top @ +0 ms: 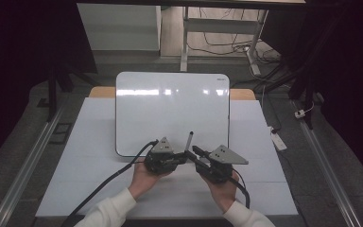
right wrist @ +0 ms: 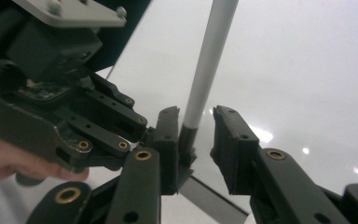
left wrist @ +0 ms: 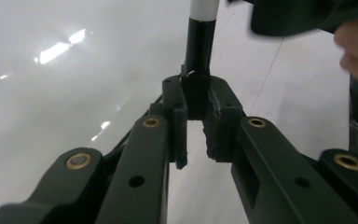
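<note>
- Object in hand: a marker [top: 188,141], white barrel with a black end section. It stands nearly upright between the two grippers, over the near edge of the whiteboard [top: 170,109].
- Left gripper [left wrist: 196,91]: jaws drawn narrow and clamped on the marker's black lower end. In the left gripper view the barrel rises straight out past the fingertips, in line with the jaws, white part beyond.
- Right gripper [right wrist: 195,135]: jaws stand apart with a clear gap. The marker's black section sits inside that gap, hard against the left-hand jaw in the right gripper view and well clear of the other. No two-sided pinch.
- Key relation: the marker's long axis runs up and away from the right jaws, leaning slightly to their right, crossing the gap roughly at the join of black and white. Any pull along that axis would separate barrel from cap.
- Both grippers meet at the same short black section, tips almost touching. The left one bears the marker; the right one is equally near but not gripping.
- Hedge: the black part is probably the cap, though the seam is partly hidden by the pads.
- Table [top: 90,156] beneath is white.
</note>
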Demonstrator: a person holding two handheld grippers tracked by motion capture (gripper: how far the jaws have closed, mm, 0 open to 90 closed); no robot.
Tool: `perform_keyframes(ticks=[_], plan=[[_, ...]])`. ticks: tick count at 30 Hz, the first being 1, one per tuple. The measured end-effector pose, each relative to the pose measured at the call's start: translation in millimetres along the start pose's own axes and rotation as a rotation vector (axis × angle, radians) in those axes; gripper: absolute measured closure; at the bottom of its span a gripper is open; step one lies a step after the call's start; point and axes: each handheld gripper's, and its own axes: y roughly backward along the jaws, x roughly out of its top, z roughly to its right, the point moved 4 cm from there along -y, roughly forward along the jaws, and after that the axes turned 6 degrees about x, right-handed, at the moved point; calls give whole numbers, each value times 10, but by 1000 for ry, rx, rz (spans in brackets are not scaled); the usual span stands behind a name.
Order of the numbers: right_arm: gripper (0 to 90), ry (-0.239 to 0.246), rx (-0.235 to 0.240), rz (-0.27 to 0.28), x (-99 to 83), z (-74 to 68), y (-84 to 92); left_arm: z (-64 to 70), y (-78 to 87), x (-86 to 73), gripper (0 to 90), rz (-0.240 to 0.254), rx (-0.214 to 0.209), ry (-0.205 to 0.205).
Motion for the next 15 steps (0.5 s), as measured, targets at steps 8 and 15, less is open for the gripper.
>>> perform_keyframes(ticks=[8,15], plan=[[801,-44,-22,-7,-62,-31,-124,45,-25,8,792,40,29,2],[803,-47,0,3,-17,14,-65,54,6,12,511,48,31,9]])
